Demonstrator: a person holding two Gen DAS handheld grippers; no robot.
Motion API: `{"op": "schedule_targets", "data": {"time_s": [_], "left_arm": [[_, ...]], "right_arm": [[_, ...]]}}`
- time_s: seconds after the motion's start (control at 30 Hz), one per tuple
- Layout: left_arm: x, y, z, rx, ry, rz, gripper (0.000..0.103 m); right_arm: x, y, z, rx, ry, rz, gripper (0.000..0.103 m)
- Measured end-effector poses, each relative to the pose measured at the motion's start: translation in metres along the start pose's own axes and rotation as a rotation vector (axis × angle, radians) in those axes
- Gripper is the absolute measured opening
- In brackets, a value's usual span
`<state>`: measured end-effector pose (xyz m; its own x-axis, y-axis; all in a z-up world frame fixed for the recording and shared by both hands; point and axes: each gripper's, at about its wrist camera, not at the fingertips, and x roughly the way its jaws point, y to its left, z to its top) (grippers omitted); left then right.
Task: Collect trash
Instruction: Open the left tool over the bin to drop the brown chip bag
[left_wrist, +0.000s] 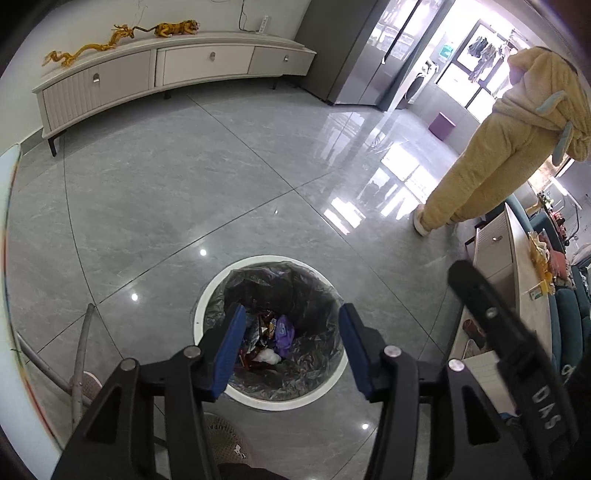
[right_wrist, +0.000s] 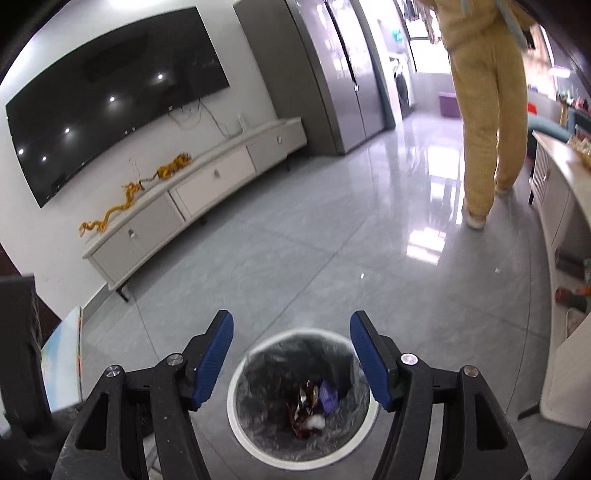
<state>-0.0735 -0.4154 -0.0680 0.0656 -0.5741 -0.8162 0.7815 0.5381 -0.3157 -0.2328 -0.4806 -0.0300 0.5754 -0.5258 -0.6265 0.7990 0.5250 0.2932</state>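
Both grippers, left (left_wrist: 291, 345) and right (right_wrist: 291, 363), tilt down, empty, over the bin (left_wrist: 218, 288).

Glossy grey floor tiles (left_wrist: 155, 206) are mirroring window light; a crinkled, shiny black plastic liner (left_wrist: 317, 354) is lining the white-rimmed bin (right_wrist: 236, 424); matt black gripper arms are carrying ribbed blue pads (right_wrist: 216, 363) and bright metal rivets (left_wrist: 391, 350)

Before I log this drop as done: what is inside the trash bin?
The trash bin is lined with a dark plastic bag. At the bottom lie crumpled wrappers, a purple packet and a white wad. Anything beneath that pile is covered.
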Motion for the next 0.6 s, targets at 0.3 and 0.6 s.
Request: {"op": "schedule_targets", "data": {"time_s": [0.3, 0.6], "left_arm": [[-0.017, -0.001, -0.003, 0.002, -0.027, -0.024, 0.051], [-0.007, -0.029, -0.021, 0.064, 0.001, -0.037, 0.056]], "right_arm": [[-0.052, 0.027, 0.007, -0.089, -0.111, -0.025, 0.069], [-0.108, 0.003, 0.002, -0.107, -0.239, -0.125, 0.076]]}}
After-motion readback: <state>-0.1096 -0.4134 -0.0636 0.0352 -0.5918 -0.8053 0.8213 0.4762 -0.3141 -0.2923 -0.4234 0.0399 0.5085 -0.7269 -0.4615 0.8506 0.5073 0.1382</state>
